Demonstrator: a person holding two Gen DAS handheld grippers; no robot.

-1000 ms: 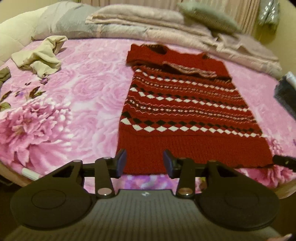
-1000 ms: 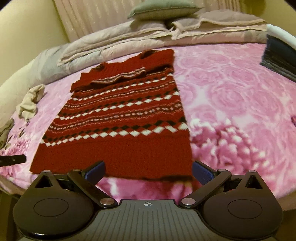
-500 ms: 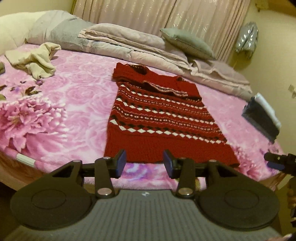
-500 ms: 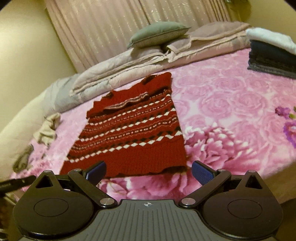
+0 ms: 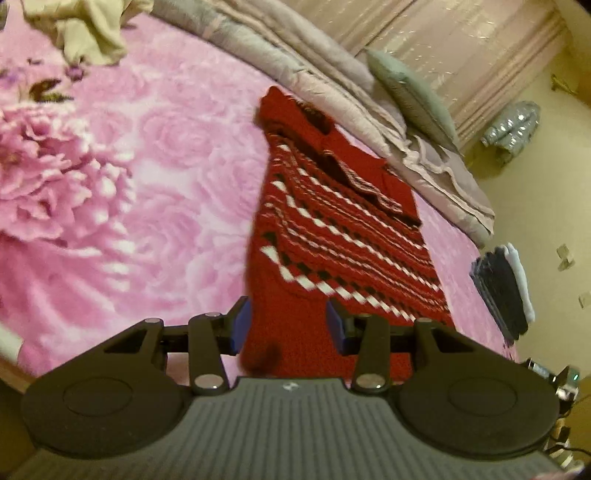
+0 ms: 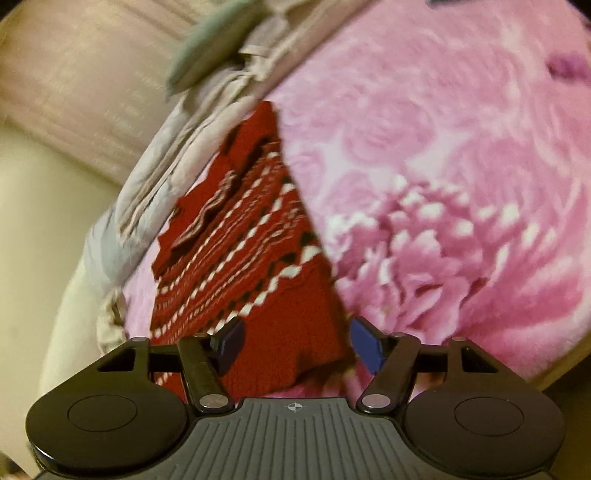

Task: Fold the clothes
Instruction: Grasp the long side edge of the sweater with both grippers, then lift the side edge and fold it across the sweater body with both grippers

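Now the pink floral bed [image 5: 155, 192] tilts across both views; the red patterned sweater [image 5: 332, 236] lies flat mid-frame. Both the left gripper [image 5: 288, 326] and right gripper [image 6: 295, 343], jaws apart and empty, have swung down to its hem corners, likely ready to pinch.

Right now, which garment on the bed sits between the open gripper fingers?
The red patterned sweater, spread flat: its hem lies between both grippers' open jaws. The crumpled beige garment and the dark folded stack lie far off.
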